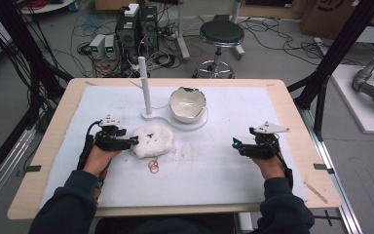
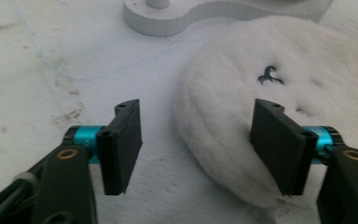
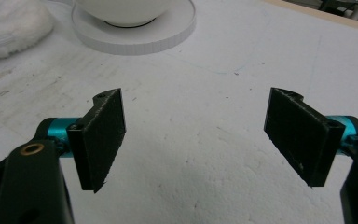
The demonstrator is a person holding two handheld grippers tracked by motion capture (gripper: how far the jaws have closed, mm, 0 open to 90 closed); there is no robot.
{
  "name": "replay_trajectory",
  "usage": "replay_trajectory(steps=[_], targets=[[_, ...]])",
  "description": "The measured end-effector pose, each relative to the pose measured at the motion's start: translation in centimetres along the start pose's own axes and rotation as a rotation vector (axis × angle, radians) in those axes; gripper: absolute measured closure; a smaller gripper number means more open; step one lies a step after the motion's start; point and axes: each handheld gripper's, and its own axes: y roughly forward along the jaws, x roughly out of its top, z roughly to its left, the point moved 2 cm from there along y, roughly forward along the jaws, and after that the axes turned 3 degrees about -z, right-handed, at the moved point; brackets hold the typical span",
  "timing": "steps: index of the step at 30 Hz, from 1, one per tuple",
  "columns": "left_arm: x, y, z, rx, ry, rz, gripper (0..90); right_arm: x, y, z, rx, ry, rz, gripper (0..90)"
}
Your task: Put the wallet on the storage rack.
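Even, soft overhead light with faint shadows; all views are somewhat soft, perhaps slightly blurred up close.

Parted claw (image 2: 196, 144) astride white fluffy pad (image 2: 279, 107)

Both forearms in dark navy sleeves. Left gripper (image 1: 135, 141) and right gripper (image 1: 234, 143): black bodies, grey three-cornered top plates, black trailing cables. Behind the flat black rectangular pads (image 2: 121, 144) sit turquoise metal collars, then brass-ringed screw holes.

pad (image 2: 279, 93): fluffy white cloth, by the left gripper (image 2: 198, 140) fingers (image 2: 121, 140)
fingers: matt black, rubbery
bowl (image 1: 188, 104): glossy ceramic
table cover (image 3: 205, 154): rough white foam
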Motion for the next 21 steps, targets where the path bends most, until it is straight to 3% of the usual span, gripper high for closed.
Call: replay_trajectory(steps=[2, 6, 9, 11, 13, 14, 21], targets=[[0.0, 0.1, -0.3, -0.022, 0.022, 0.013, 40.9, 0.1, 0.2, 0.2, 0.007, -0.008, 0.001, 20.8], [-0.1, 0.2, -0.6, -0.069, 0.018, 0.034, 49.2, 0.2, 0.4, 0.4, 0.015, -0.006, 0.008, 20.8], [-0.1, 0.2, -0.7, -0.071, 0.018, 0.042, 53.5, 0.1, 0.5, 0.4, 0.020, -0.013, 0.011, 20.8], [0.0, 0.1, -0.8, -0.054, 0.017, 0.046, 65.0, 0.2, 0.6, 0.5, 0.023, -0.014, 0.010, 20.9], [0.1, -0.2, -1.1, -0.044, 0.048, 0.027, 78.1, 0.1, 0.5, 0.5, 0.026, -0.016, 0.012, 20.9], [0.1, -0.2, -1.1, -0.044, 0.048, 0.027, 80.2, 0.1, 0.5, 0.5, 0.026, -0.016, 0.012, 20.9], [1.1, -1.8, -1.4, -0.085, 0.020, -0.100, 83.2, 0.1, 0.7, 0.7, 0.044, -0.006, 0.021, 20.9]])
